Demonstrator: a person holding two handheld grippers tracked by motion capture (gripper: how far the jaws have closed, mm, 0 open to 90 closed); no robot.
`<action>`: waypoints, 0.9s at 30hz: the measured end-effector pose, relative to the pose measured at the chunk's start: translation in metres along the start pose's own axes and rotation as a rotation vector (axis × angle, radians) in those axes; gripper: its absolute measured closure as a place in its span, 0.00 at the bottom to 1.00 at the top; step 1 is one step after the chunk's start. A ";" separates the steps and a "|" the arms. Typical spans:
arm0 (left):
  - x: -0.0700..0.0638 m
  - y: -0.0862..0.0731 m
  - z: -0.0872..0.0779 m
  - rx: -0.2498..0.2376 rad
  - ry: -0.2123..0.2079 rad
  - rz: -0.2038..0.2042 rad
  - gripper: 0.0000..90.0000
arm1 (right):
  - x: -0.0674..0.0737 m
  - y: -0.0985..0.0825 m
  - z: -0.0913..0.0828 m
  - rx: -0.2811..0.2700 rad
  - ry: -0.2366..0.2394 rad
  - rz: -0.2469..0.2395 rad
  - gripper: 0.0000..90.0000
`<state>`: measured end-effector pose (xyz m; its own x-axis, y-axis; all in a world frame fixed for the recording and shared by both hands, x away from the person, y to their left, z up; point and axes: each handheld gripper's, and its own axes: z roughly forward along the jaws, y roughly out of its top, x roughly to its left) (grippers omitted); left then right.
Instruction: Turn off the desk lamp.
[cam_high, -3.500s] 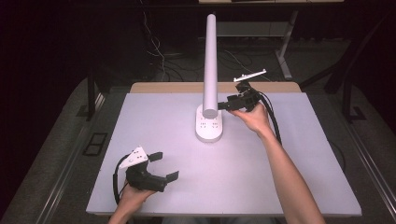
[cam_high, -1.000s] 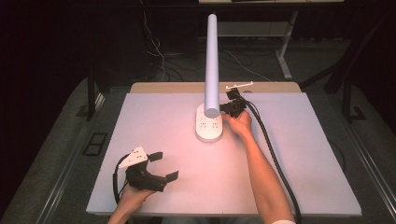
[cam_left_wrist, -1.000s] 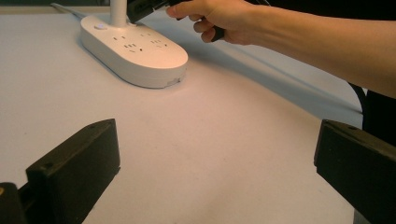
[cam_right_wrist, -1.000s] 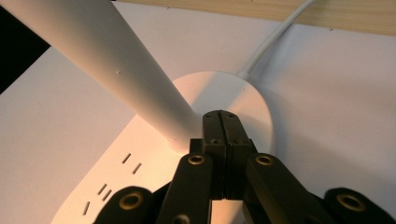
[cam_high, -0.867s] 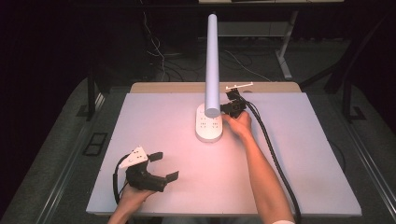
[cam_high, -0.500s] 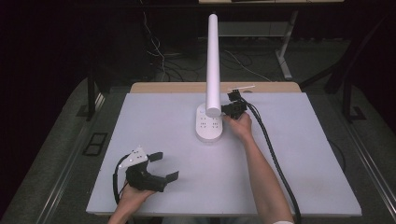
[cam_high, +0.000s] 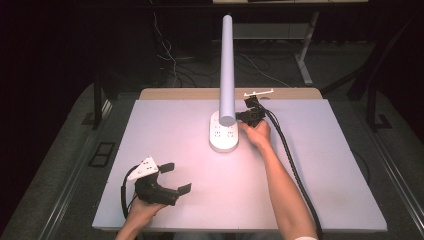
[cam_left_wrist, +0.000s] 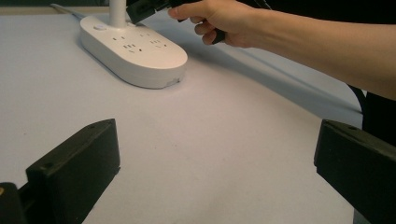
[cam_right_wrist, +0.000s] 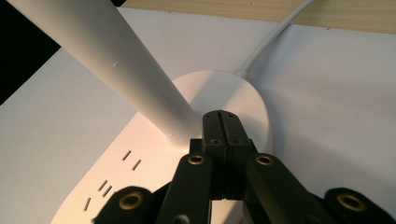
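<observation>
A white socket base (cam_high: 223, 137) with a tall white post (cam_high: 227, 65) stands at the middle back of the table. My right gripper (cam_high: 239, 117) is shut with nothing in it. In the right gripper view its closed tips (cam_right_wrist: 222, 119) sit right beside the post's (cam_right_wrist: 116, 65) foot, over the round end of the base (cam_right_wrist: 247, 100); I cannot tell if they touch it. My left gripper (cam_high: 176, 177) rests at the front left, jaws wide open and empty. The left gripper (cam_left_wrist: 215, 154) faces the base (cam_left_wrist: 135, 51) and the right hand (cam_left_wrist: 219, 18).
The white table top (cam_high: 320, 165) has a wooden strip (cam_high: 175, 93) along its back edge. A white cord (cam_right_wrist: 275, 32) leaves the base toward the back. The right gripper's black cable (cam_high: 295, 170) trails along the forearm. Dark floor and cables lie beyond the table.
My right gripper has moved left and down from beside the post to the post's foot. The left gripper has stayed where it was.
</observation>
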<state>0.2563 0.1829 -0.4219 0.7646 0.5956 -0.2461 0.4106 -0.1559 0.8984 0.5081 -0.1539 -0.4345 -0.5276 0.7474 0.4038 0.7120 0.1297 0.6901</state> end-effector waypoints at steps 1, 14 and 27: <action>0.000 0.000 0.000 0.000 0.000 0.000 0.00 | 0.000 0.000 0.000 -0.001 0.004 -0.001 1.00; -0.001 0.000 0.001 0.003 -0.002 0.002 0.00 | 0.005 0.000 0.000 0.016 -0.034 -0.037 1.00; 0.002 0.000 0.000 -0.002 0.002 -0.007 0.00 | 0.002 0.001 -0.003 0.001 -0.034 -0.037 1.00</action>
<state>0.2576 0.1840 -0.4225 0.7608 0.5983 -0.2514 0.4146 -0.1501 0.8975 0.5068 -0.1538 -0.4309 -0.5378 0.7636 0.3574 0.6926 0.1585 0.7037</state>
